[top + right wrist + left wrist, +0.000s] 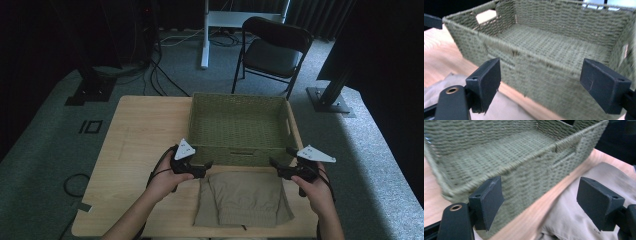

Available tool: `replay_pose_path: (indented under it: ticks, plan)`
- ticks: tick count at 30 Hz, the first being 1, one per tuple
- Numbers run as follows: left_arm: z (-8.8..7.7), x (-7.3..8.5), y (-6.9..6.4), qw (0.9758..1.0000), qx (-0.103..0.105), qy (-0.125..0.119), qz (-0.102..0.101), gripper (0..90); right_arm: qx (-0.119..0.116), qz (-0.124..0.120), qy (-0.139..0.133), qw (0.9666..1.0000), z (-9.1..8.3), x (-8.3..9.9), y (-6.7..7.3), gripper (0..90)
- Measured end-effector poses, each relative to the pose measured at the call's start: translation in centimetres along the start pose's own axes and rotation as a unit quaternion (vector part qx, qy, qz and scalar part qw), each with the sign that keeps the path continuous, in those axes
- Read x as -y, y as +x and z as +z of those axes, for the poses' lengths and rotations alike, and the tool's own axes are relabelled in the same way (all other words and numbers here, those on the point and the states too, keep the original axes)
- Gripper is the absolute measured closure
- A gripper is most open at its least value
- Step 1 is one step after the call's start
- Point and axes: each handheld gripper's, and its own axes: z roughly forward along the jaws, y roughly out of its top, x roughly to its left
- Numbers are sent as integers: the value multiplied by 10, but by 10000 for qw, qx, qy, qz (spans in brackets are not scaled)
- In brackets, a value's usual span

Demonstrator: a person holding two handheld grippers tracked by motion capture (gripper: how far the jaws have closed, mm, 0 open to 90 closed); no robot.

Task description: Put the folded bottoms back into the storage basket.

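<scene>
Where the work lies: folded trousers point(243, 198), beige, flat on the near edge of a wooden table point(140, 130), waistband toward the person, their far edge just short of a basket.
Trousers, close up: from the left gripper view the cloth point(584, 215) fills the lower right, with a strip of bare wood between it and the basket's front wall; from the right gripper view a pale corner point(439, 86) shows at lower left.
Left gripper point(206, 168): held in the person's left hand point(167, 181), just above the trousers' far left corner; its jaws stand spread apart with nothing between them, the pads point(489, 201) framing the basket's front wall and the cloth.
Right gripper point(276, 166): held in the right hand point(312, 189), at the trousers' far right corner; jaws likewise wide apart and holding nothing, the pads point(487, 81) framing the basket's near wall.
Contact: whether either gripper touches the cloth cannot be told.
Basket point(239, 152): green woven, rectangular, with cut-out handles in its walls, standing in the middle of the table just beyond the trousers.
Beyond the table: a dark folding chair point(272, 50) on grey carpet, cables point(160, 75) trailing across the floor, and a white stand point(206, 35) at the back of the dim room.
</scene>
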Motion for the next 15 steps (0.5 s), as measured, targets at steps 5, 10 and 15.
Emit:
replay_pose_path:
  ticks: [5,10,15]
  plan:
    - [2,9,-5,10000,56,75,2,217,-41,37,188,9998,1,18,3,166]
    - [6,18,-8,9997,78,244,9,217,-49,48,326,9994,2,31,5,166]
    - [16,32,-12,9984,79,558,-94,217,-84,102,608,9981,7,51,7,151]
